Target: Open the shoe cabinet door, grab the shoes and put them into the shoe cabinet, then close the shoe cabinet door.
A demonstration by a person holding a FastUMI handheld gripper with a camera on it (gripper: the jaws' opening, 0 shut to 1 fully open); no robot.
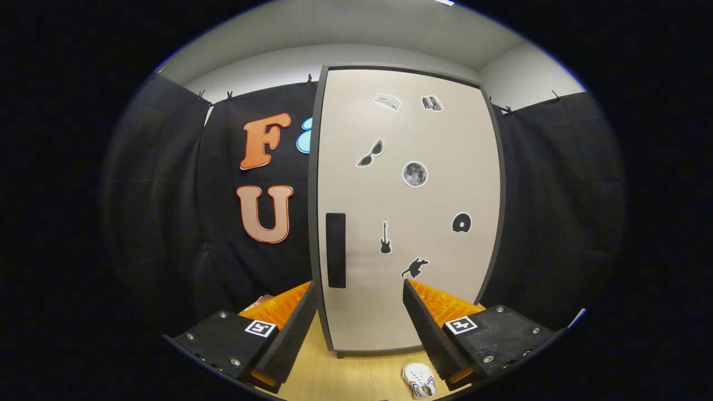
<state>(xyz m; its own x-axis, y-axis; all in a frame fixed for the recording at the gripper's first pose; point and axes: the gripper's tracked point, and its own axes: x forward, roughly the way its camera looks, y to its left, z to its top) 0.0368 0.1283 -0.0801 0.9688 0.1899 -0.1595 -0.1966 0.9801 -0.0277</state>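
Observation:
A tall cream shoe cabinet [409, 211] with a dark frame stands straight ahead on the wooden floor [351, 376]. Its door is closed and carries several small stickers. A black vertical handle [336, 250] sits near the door's left edge, just above and between my fingers. My gripper [359, 289] is open with nothing between its fingers, held a short way in front of the door. A small white shoe [419, 380] with red and blue trim lies on the floor below, beside my right finger [429, 328].
Black cloth walls close in the booth to the left and right of the cabinet. Light wooden floor stretches between me and the cabinet's foot. A pale wall and ceiling show above the cloth.

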